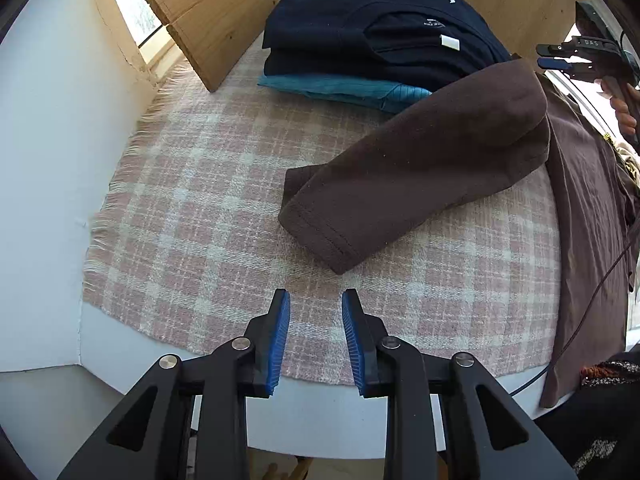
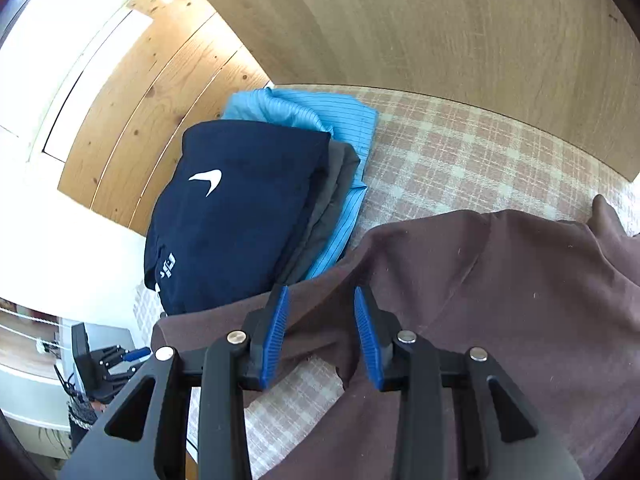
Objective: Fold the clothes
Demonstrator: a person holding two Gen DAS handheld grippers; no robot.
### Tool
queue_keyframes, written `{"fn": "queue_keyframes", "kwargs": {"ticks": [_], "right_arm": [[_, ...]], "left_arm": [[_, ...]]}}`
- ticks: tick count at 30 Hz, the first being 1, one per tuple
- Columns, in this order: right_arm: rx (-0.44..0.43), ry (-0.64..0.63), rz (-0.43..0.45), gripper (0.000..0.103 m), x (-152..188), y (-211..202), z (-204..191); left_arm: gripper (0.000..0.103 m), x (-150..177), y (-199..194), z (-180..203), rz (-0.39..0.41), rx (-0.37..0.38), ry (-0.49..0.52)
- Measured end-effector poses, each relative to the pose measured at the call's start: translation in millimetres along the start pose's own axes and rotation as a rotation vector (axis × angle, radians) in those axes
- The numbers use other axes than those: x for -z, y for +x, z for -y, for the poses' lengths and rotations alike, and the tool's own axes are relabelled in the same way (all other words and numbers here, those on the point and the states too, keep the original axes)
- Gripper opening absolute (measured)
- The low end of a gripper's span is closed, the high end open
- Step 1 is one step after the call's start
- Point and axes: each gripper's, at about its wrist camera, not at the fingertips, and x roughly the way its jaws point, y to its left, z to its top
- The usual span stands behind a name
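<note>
The brown shirt [image 1: 420, 168] is lying on the tabletop's [image 1: 48, 160] plaid cloth [image 1: 208, 216], its sleeve stretching lengthwise toward the near edge, cuff foremost. The left claw [image 1: 316, 300] is hovering spread and empty before the cuff. The right claw [image 2: 320, 300] is hanging spread above the shirt, pinching nothing.

Landmark: brown garment [image 1: 420, 168].

- Plaid cloth [image 1: 200, 208], left of the garment's sleeve end: bare, open for passage up to the fringe.
- Left tool [image 1: 316, 300]: over that bare patch, short of the sleeve hem, nothing between its blue pads [image 1: 280, 328].
- Folded stack [image 1: 368, 40], behind the garment: navy pieces over a light blue one, blocks the far side.
- Wooden board [image 1: 212, 12], left of the stack: leaning, narrows the far corner.
- Right tool [image 2: 320, 300]: above the garment, its edge overlapping the stack.
</note>
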Motion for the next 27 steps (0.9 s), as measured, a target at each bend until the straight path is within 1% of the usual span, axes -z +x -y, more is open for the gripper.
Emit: {"fn": "queue_keyframes", "kwargs": {"ticks": [1, 3, 4, 5, 6, 7, 10, 13, 16, 19, 20, 21, 22, 25, 26, 27], "right_arm": [[0.006, -0.031, -0.004, 0.034, 3, -1, -7], [0.014, -0.103, -0.024, 0.034, 8, -2, -25], [0.016, -0.136, -0.031, 0.034, 9, -2, -34], [0.019, -0.169, -0.035, 0.034, 10, -2, -43], [0.021, -0.201, -0.039, 0.034, 12, -2, -52], [0.021, -0.23, -0.045, 0.034, 14, 0, -61], [0.005, -0.312, -0.075, 0.034, 27, 9, -85], [-0.013, -0.409, -0.123, 0.034, 55, 21, -110], [-0.017, -0.492, -0.182, 0.034, 89, 36, -127], [-0.039, -0.415, -0.203, 0.034, 99, 40, -108], [-0.046, -0.383, -0.21, 0.034, 102, 41, -100], [-0.052, -0.351, -0.217, 0.034, 104, 41, -92], [-0.049, -0.323, -0.218, 0.034, 104, 41, -84], [-0.036, -0.286, -0.208, 0.034, 97, 32, -70], [-0.037, -0.285, -0.211, 0.034, 95, 30, -70], [-0.035, -0.285, -0.216, 0.034, 92, 29, -70]], "left_arm": [[0.026, -3, 7, 1, -0.006, -0.001, 0.001], [0.025, -9, 12, 2, 0.013, 0.022, -0.015], [0.022, -11, 10, 2, 0.028, 0.038, -0.026], [0.011, -14, 5, 3, 0.043, 0.055, -0.036], [0.005, -17, 1, 3, 0.059, 0.071, -0.047], [0.003, -20, -3, 4, 0.074, 0.088, -0.057], [0.002, -20, -34, 13, 0.115, 0.081, -0.026], [0.002, -16, -71, 23, 0.146, 0.077, 0.005], [0.002, -8, -95, 26, 0.14, 0.115, 0.007], [0.002, 11, -102, 24, 0.108, 0.194, -0.006], [0.001, 18, -97, 23, 0.071, 0.192, -0.02], [0.001, 25, -86, 23, 0.017, 0.173, -0.041], [0.001, 31, -82, 25, -0.004, 0.168, -0.055], [0.001, 44, -90, 40, 0.046, 0.205, -0.037], [0.001, 50, -84, 47, 0.036, 0.213, -0.03], [0.001, 56, -74, 53, 0.006, 0.216, -0.022]]}}
